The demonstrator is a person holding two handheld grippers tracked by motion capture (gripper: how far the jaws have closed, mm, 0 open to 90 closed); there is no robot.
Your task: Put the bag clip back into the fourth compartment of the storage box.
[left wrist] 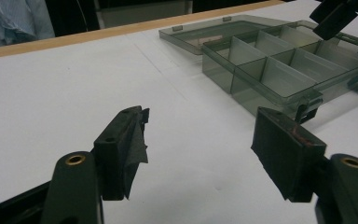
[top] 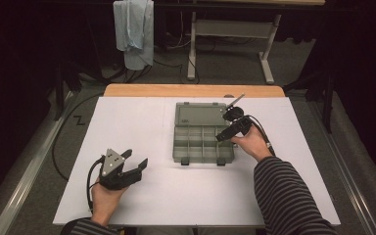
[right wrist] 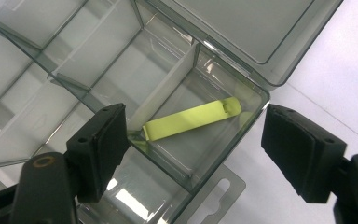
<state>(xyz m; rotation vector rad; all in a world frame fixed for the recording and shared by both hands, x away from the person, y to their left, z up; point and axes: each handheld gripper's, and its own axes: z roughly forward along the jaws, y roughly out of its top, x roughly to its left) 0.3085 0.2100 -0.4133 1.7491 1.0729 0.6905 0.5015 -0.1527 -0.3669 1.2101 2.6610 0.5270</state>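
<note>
A: What's the setting?

B: A dark room, a white tabletop (top: 142, 191) with a wooden strip along its far edge, and a pale cloth (top: 134, 29) hanging at the upper left of the high view.

A: And the thing being worked on?

B: A yellow-green strip (right wrist: 191, 119) lies slanted in a corner compartment of the clear grey organizer box (top: 186, 147), centre of the high view, lid laid open toward the far edge.

A: Which tool is at it?

B: The right tool (right wrist: 196, 154) hangs over that compartment, jaws wide apart on either side of the strip, nothing between the pads.

A: The other one?

B: The left tool (top: 136, 163) sits at the lower left, well apart from the box, jaws spread and holding nothing.
</note>
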